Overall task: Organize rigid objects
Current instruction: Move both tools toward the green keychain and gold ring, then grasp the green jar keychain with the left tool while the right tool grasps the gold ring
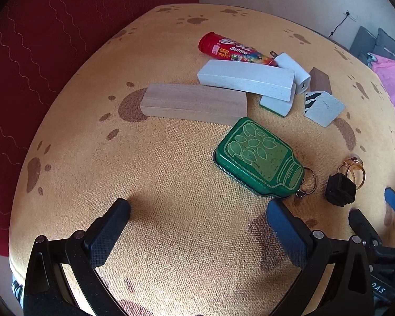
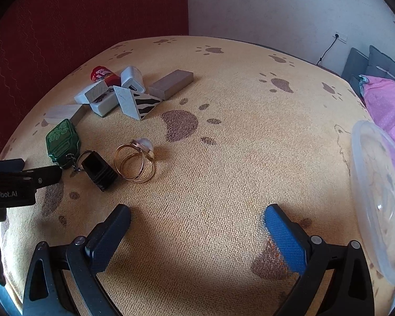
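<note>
My left gripper is open and empty, low over the tan paw-print cloth. Just ahead to its right lies a green jar-shaped tin with a key ring. Farther off lie a wooden block, a white block, a red Skittles tube and a white charger. My right gripper is open too, holding nothing. Ahead to its left sit a gold ring, a black ribbed piece and the green tin.
A clear plastic container stands at the right edge in the right wrist view. A zebra-striped wedge and a grey-brown block lie in the far pile. A red curtain hangs behind; pink bedding lies to the right.
</note>
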The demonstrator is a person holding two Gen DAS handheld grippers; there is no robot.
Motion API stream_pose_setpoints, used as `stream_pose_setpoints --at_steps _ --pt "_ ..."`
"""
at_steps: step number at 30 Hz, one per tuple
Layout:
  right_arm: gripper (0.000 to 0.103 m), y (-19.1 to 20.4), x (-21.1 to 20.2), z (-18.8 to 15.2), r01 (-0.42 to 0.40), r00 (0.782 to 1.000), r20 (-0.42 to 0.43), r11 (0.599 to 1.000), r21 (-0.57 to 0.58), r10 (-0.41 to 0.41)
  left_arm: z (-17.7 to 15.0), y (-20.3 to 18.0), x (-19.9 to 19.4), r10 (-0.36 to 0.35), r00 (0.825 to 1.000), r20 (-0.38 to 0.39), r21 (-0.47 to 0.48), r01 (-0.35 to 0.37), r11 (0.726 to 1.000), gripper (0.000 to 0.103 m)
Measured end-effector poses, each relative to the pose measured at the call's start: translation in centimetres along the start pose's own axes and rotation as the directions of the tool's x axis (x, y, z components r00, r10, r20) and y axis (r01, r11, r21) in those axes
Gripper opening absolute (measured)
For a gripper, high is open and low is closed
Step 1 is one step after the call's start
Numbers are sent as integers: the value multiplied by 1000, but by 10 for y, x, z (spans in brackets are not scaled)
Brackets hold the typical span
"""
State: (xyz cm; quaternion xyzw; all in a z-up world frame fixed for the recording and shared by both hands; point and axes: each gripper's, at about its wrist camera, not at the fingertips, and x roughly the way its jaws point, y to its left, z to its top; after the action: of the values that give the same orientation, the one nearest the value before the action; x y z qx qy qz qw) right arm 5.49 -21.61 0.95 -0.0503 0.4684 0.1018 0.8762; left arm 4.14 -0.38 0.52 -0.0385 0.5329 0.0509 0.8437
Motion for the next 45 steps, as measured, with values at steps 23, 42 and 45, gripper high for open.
stream_pose_setpoints --at_steps 23,42,45 --pt "103 0 16 26 95 934 -356 985 145 -38 51 -12 23 -58 977 -206 243 109 964 103" --pt "98 -15 -11 19 -12 927 -367 984 177 77 76 -45 18 -180 970 -166 273 220 937 98" --pt "96 -20 -18 27 -30 929 -357 982 184 96 64 -51 21 -153 972 -176 329 205 922 92"
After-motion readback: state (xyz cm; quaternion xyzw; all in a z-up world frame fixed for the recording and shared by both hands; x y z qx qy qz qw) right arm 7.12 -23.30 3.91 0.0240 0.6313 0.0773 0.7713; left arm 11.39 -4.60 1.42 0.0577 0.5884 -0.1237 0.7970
